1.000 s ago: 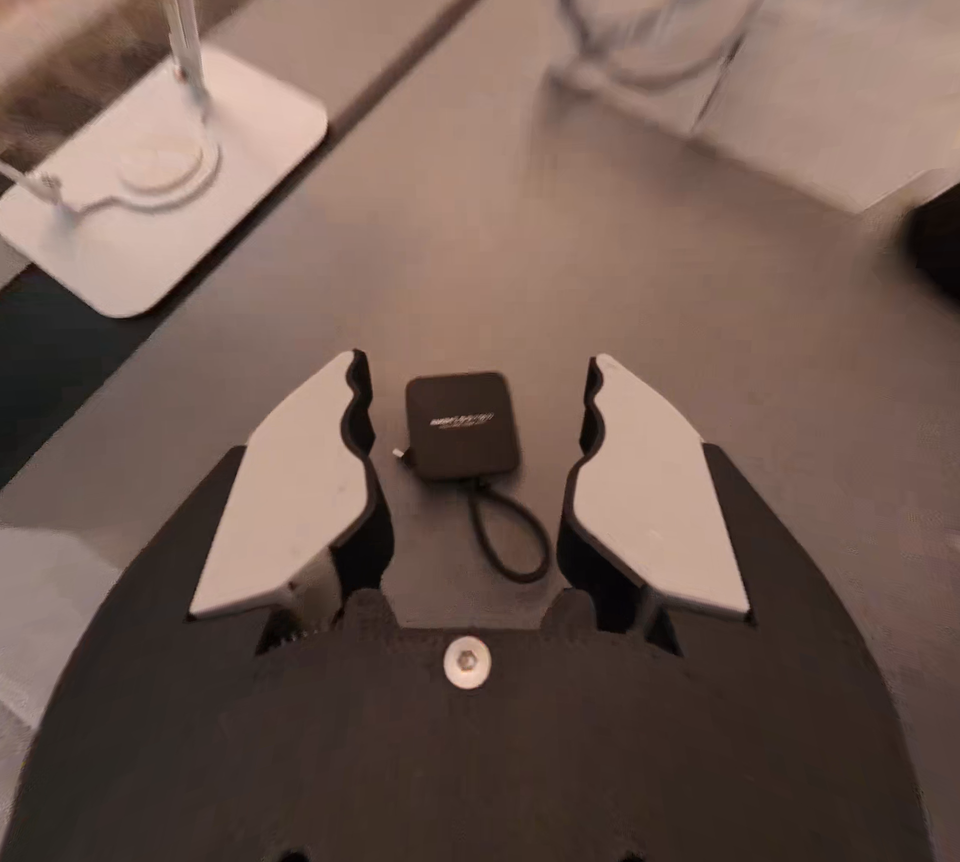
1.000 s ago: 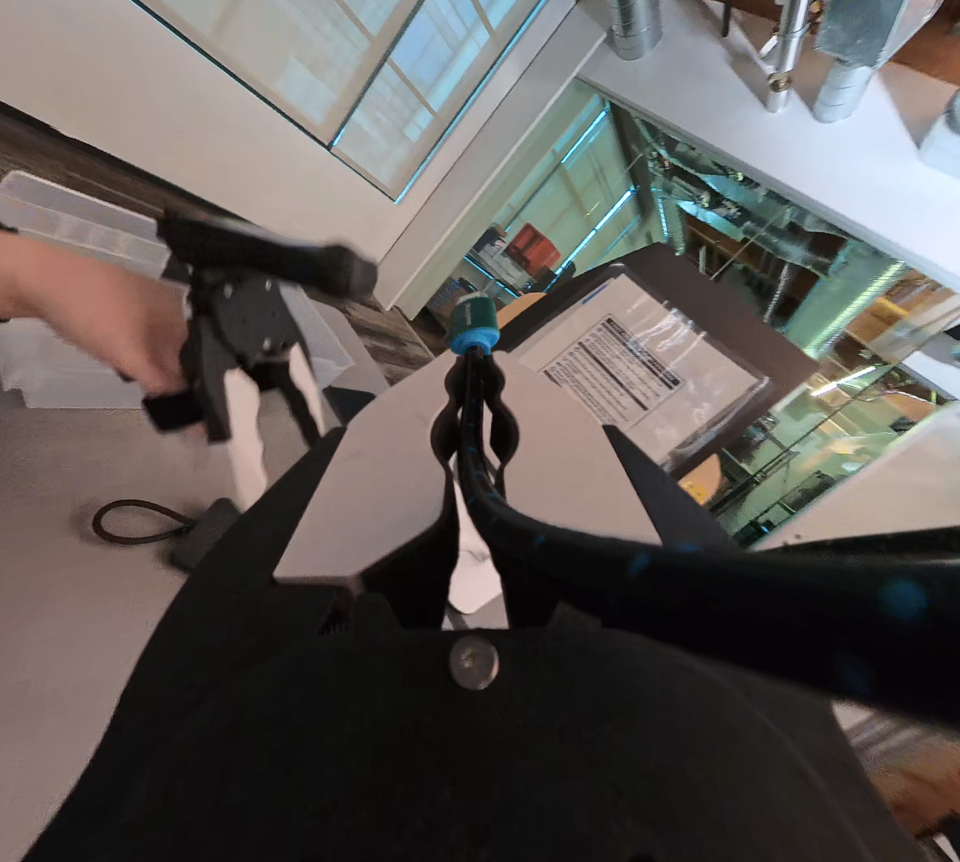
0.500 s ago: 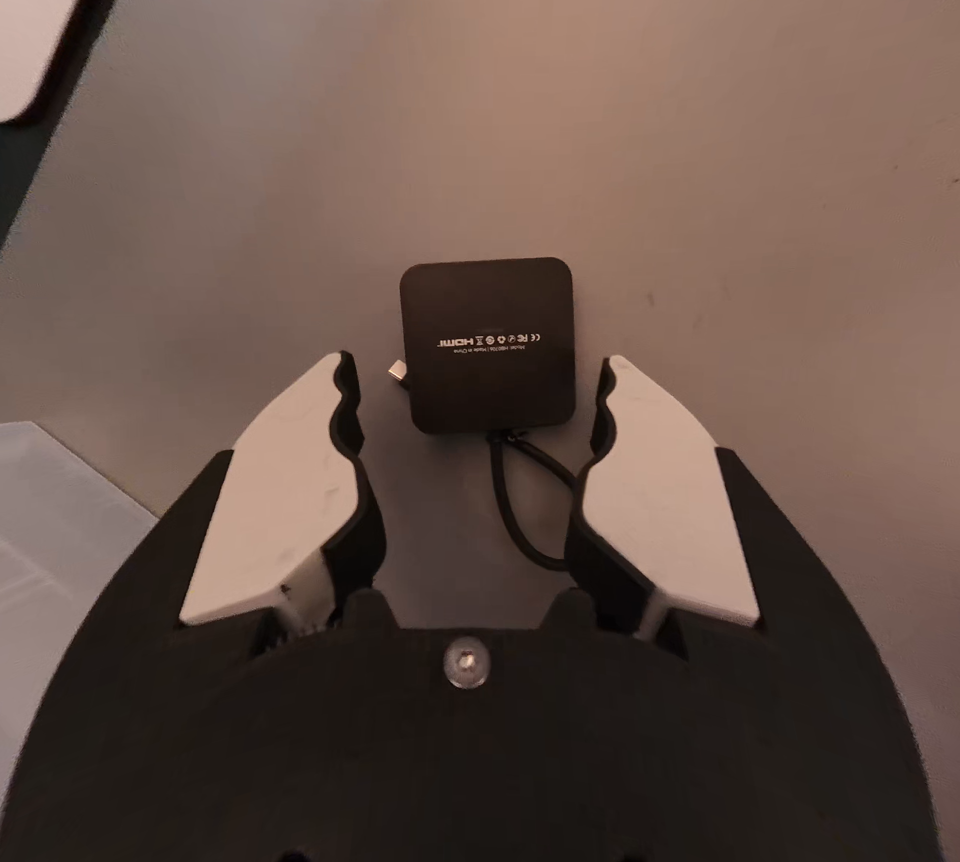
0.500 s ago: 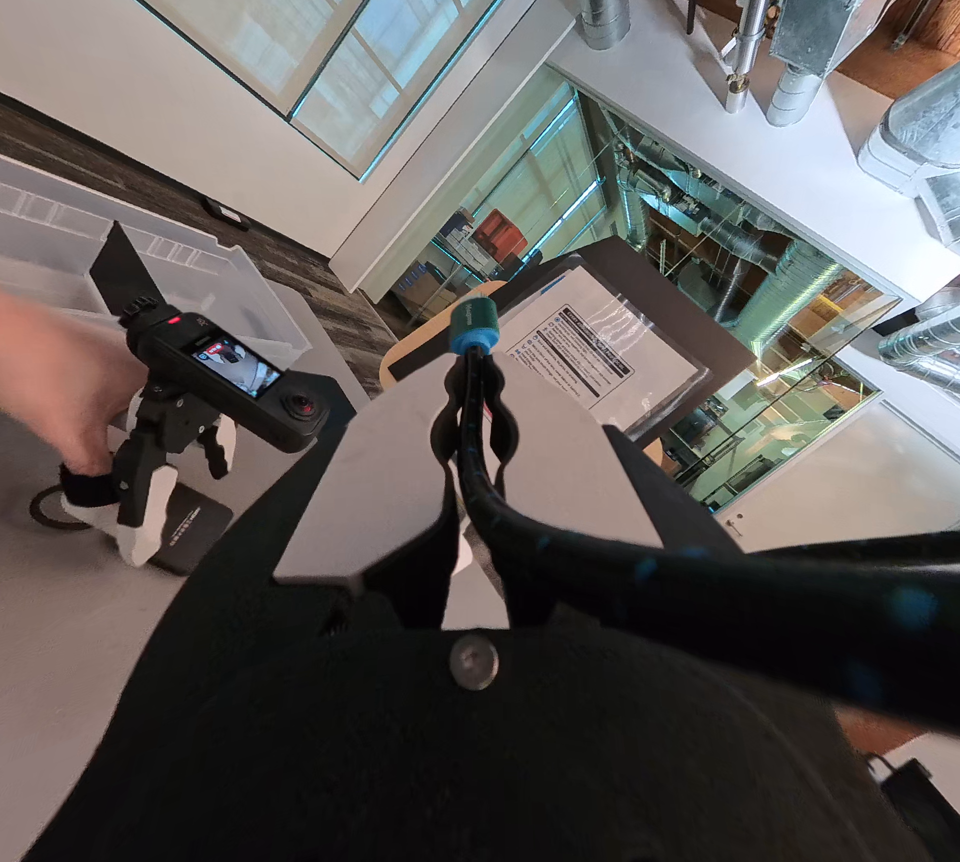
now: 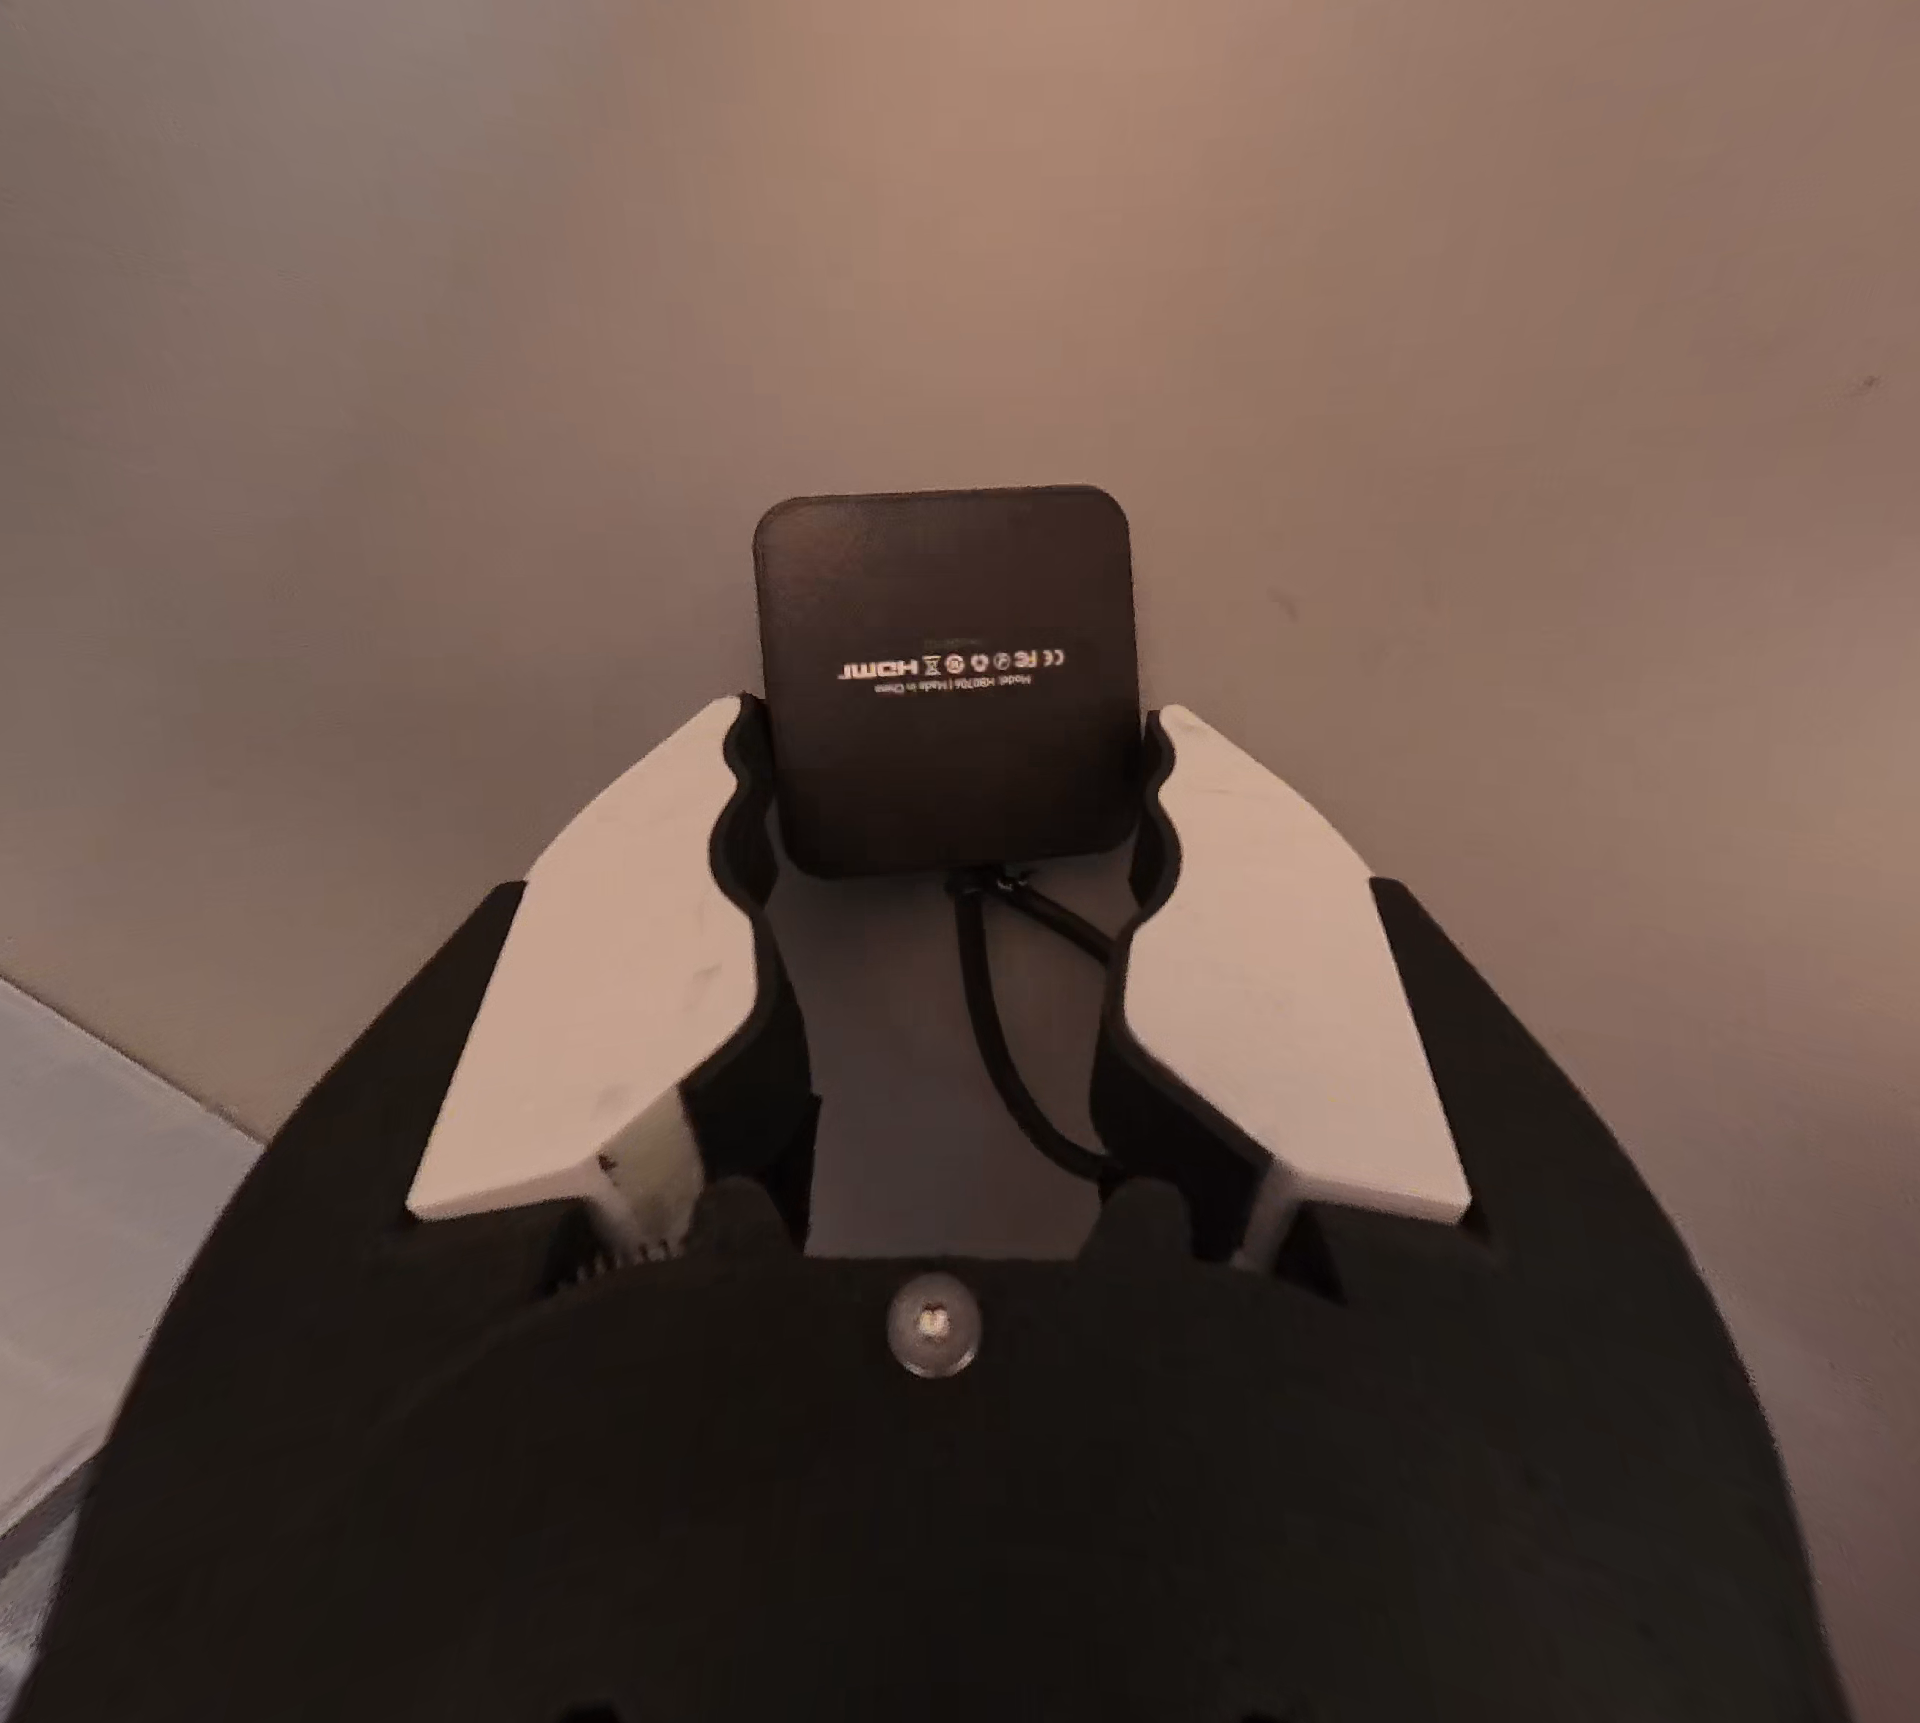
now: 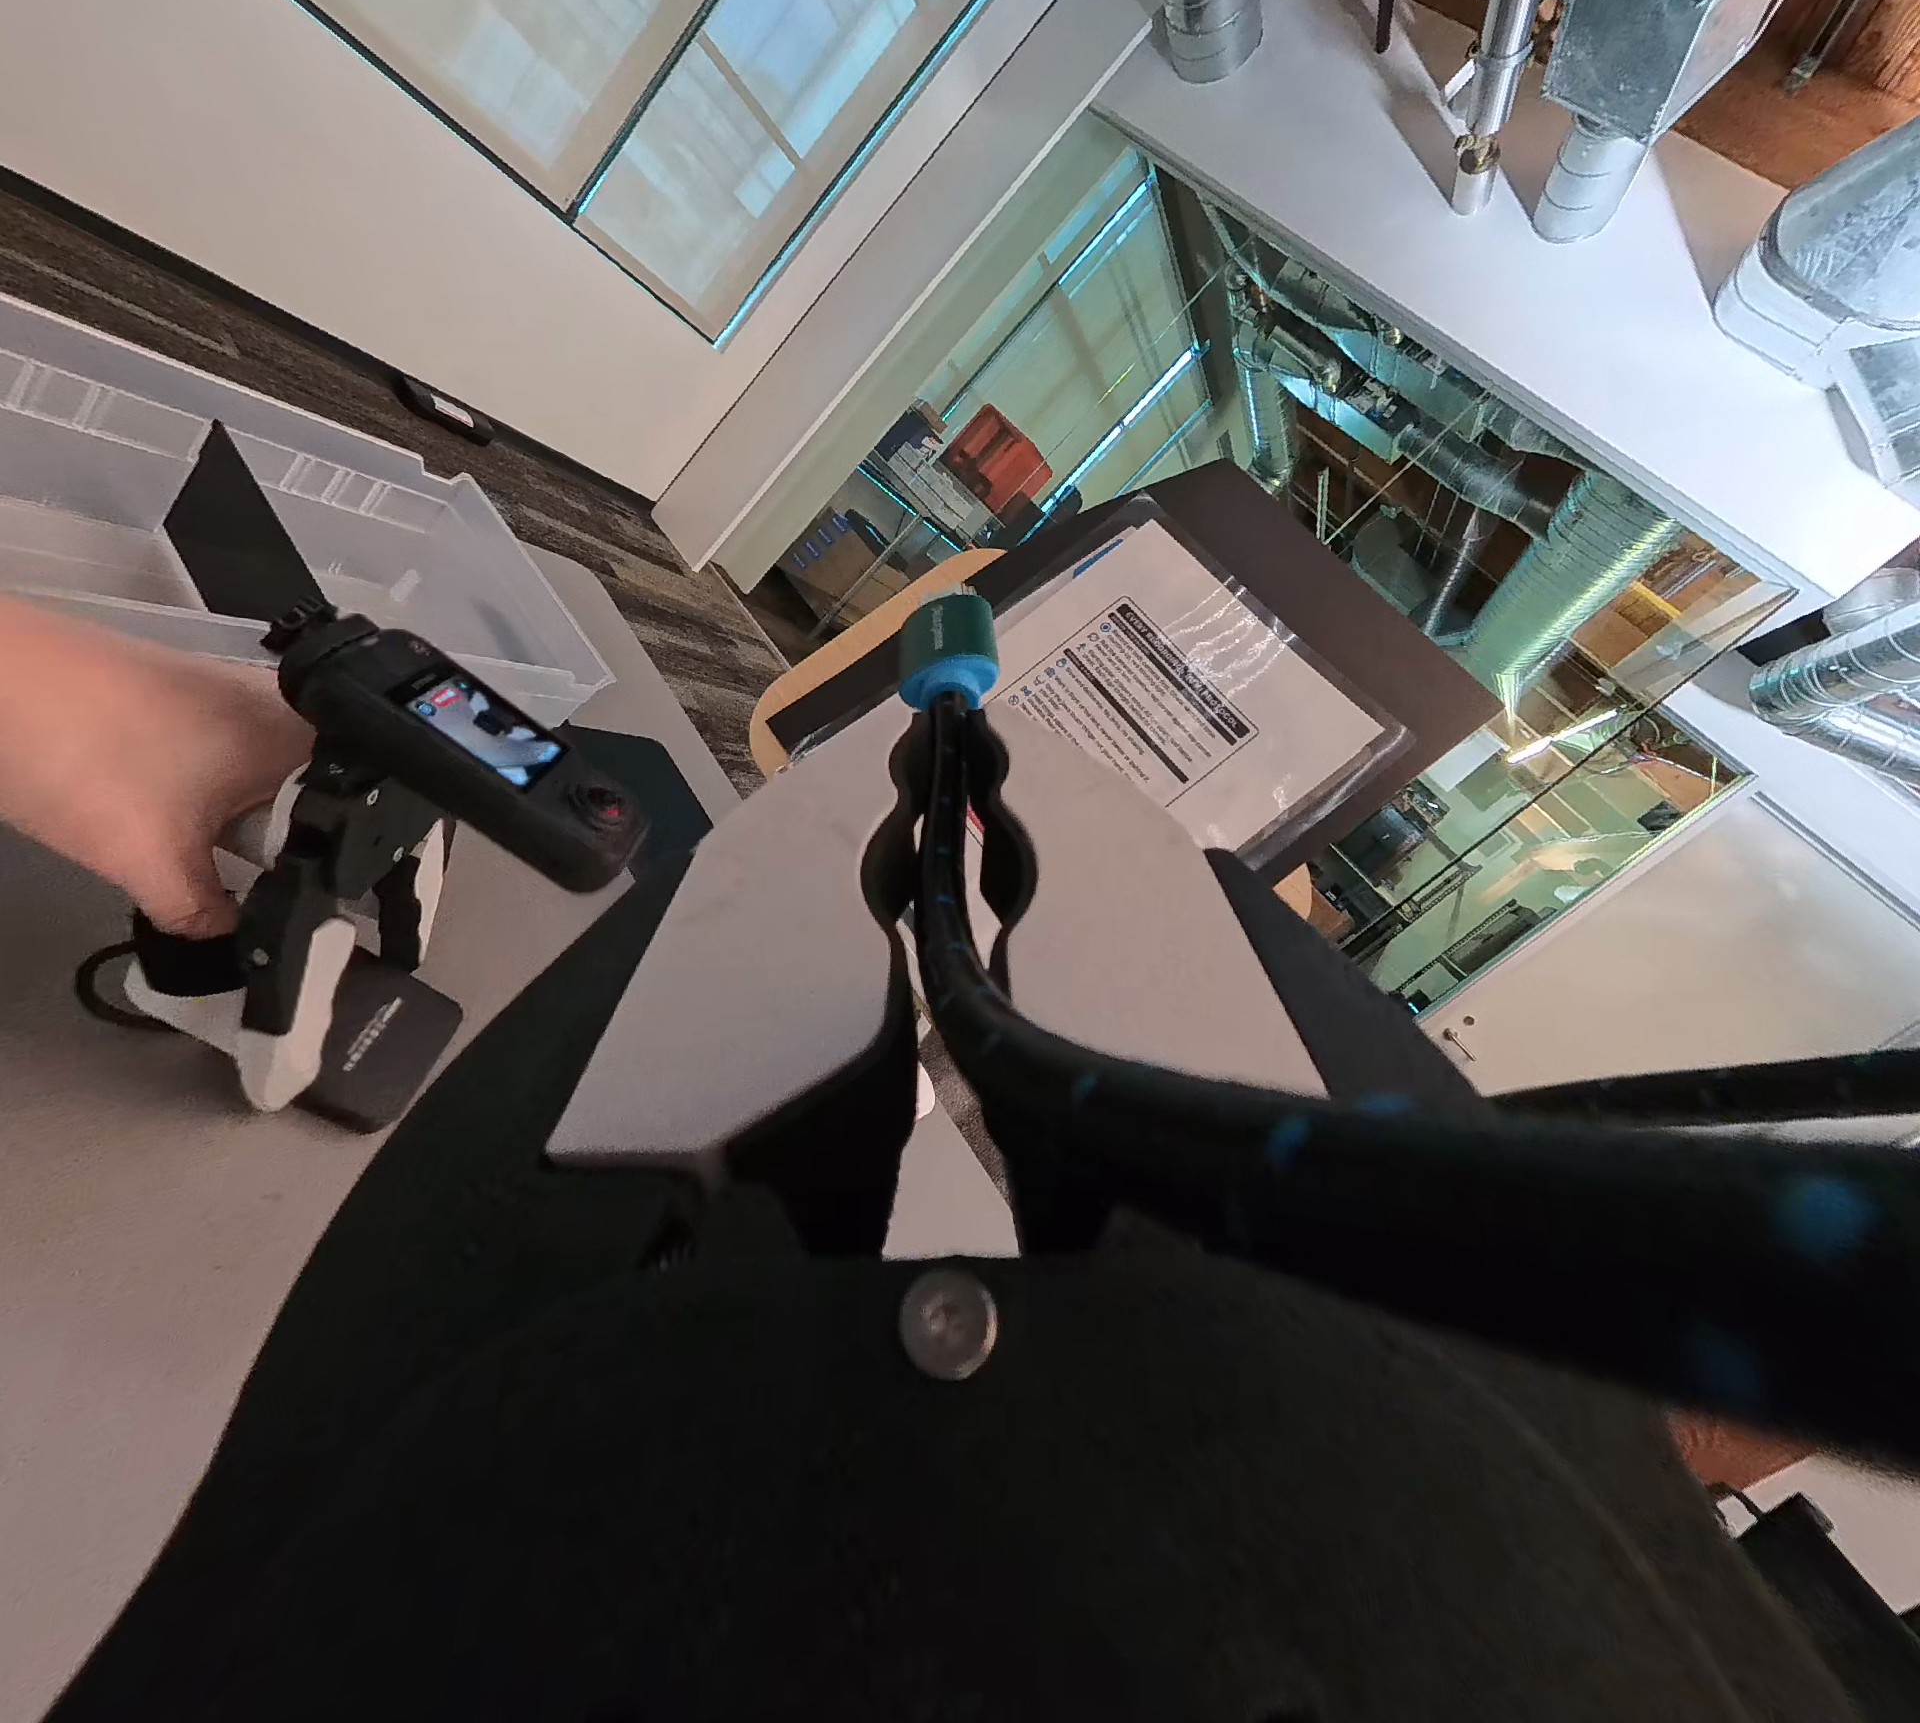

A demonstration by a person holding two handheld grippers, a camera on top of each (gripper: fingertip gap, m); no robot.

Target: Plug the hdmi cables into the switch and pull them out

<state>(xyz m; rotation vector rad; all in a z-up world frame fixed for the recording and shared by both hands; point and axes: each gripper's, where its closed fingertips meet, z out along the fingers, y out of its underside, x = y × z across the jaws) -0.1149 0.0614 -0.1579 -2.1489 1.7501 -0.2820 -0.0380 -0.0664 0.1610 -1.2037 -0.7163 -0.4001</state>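
Clear plastic bin [image 6: 436, 551] at the far left of the desk [image 6: 125, 1258], contents not readable, only a dark wedge showing inside; switch [image 5: 948, 681] is a flat black square box with rounded corners, small pale print on top, thin black pigtail cord [image 5: 1013, 1039] leaving its near edge and curving back under the right finger; switch lies flat on the grey desk; left claw [image 5: 948, 723] set around its near half, both fingertips against its side edges, grasping the switch; a hand [image 6: 125, 790] holds that claw in the right wrist view, with a small black camera [image 6: 468, 748] mounted on top; right claw [image 6: 943, 738] clenched on a black cable [image 6: 1299, 1143] with blue flecks, its teal-and-blue plug end [image 6: 945, 650] sticking out past the fingertips, raised well apart from the switch; desk bare all around the switch, its far edge near the bin and dark carpet beyond.
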